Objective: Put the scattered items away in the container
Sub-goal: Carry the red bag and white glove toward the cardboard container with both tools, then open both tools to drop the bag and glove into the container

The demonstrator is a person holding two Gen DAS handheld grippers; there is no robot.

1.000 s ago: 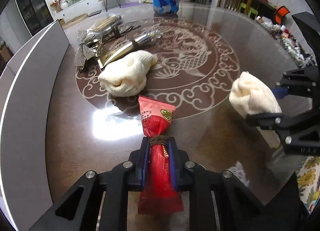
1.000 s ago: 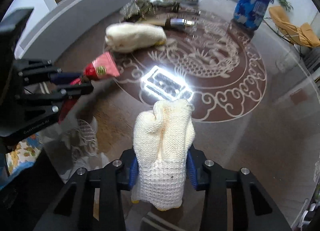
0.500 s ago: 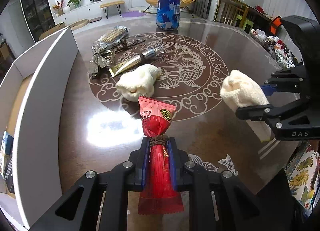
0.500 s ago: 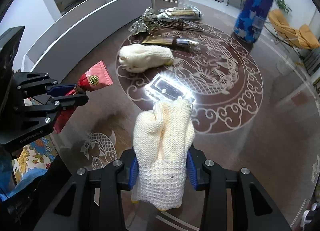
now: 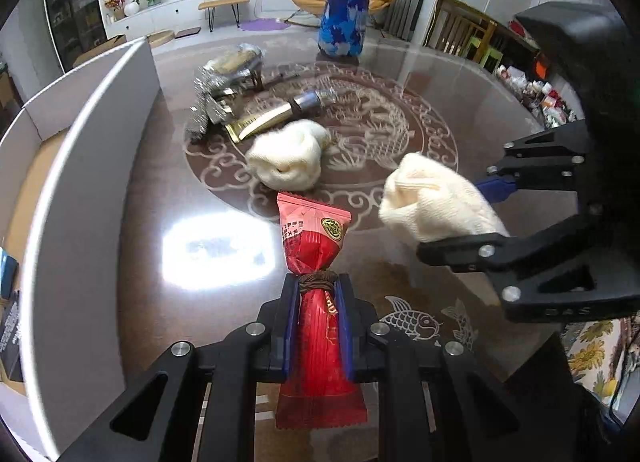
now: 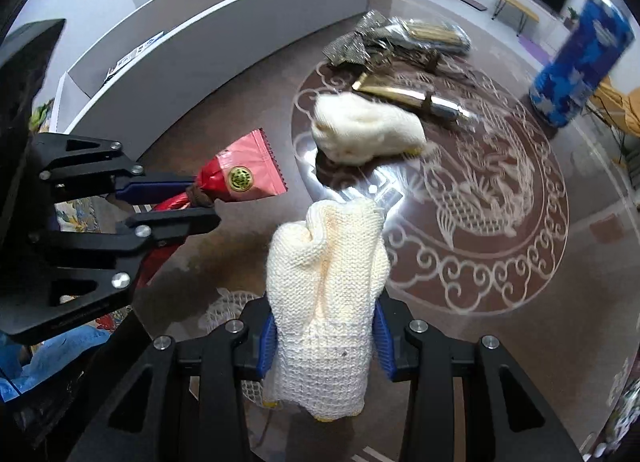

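Note:
My left gripper [image 5: 318, 302] is shut on a red packet [image 5: 314, 246] tied with brown string, held above the table's near edge; it also shows in the right wrist view [image 6: 236, 181]. My right gripper [image 6: 324, 326] is shut on a cream knitted glove [image 6: 326, 274], also seen at the right of the left wrist view [image 5: 436, 201]. A second cream glove [image 5: 288, 159] lies on the table, with a gold tube [image 5: 276, 117] and silver wrapped items [image 5: 224, 81] behind it. The white cardboard box [image 5: 84, 165] stands at the left, open-topped.
A tall blue patterned can [image 5: 348, 1] stands at the table's far side. The round brown table [image 5: 460, 109] has a glossy dragon pattern with a bright light glare near the box. Some flat items lie inside the box [image 5: 8, 302].
Both grippers have lifted and pulled back from the table with their loads. The box interior has come into the left wrist view, and the table items look farther away.

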